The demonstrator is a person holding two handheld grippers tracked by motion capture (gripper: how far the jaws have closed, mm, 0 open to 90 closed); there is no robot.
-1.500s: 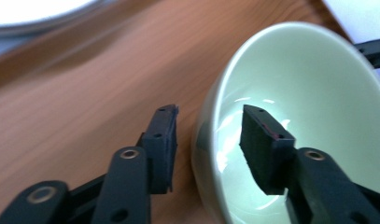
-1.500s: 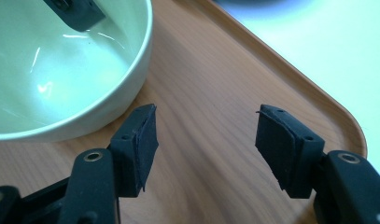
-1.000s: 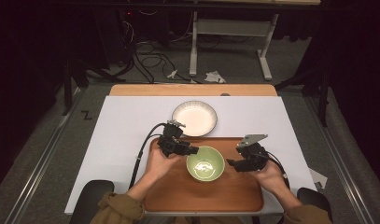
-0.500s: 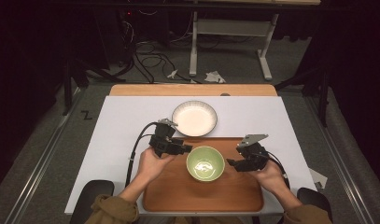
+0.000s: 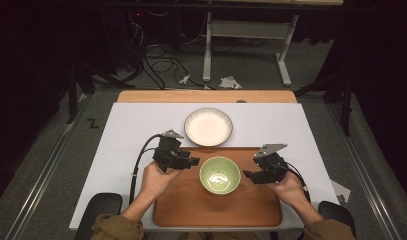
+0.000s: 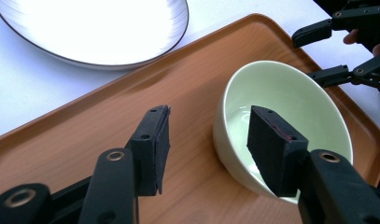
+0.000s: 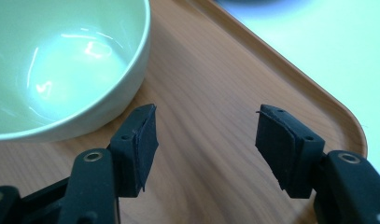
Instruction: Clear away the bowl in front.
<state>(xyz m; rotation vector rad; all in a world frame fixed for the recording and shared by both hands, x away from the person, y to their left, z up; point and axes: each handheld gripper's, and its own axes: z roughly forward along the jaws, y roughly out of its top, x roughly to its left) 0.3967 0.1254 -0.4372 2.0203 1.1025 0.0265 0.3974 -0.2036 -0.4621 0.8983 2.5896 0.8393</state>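
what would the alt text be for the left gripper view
The left gripper holds its two black jaws open above a wooden tray, with the near rim of an empty pale green bowl between them. A white plate with a dark rim lies beyond the tray on the white table, and the right gripper shows open at the top right.

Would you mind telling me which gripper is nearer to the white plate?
Left. The left gripper sits just below the white plate; the right gripper is farther off, beyond the green bowl.
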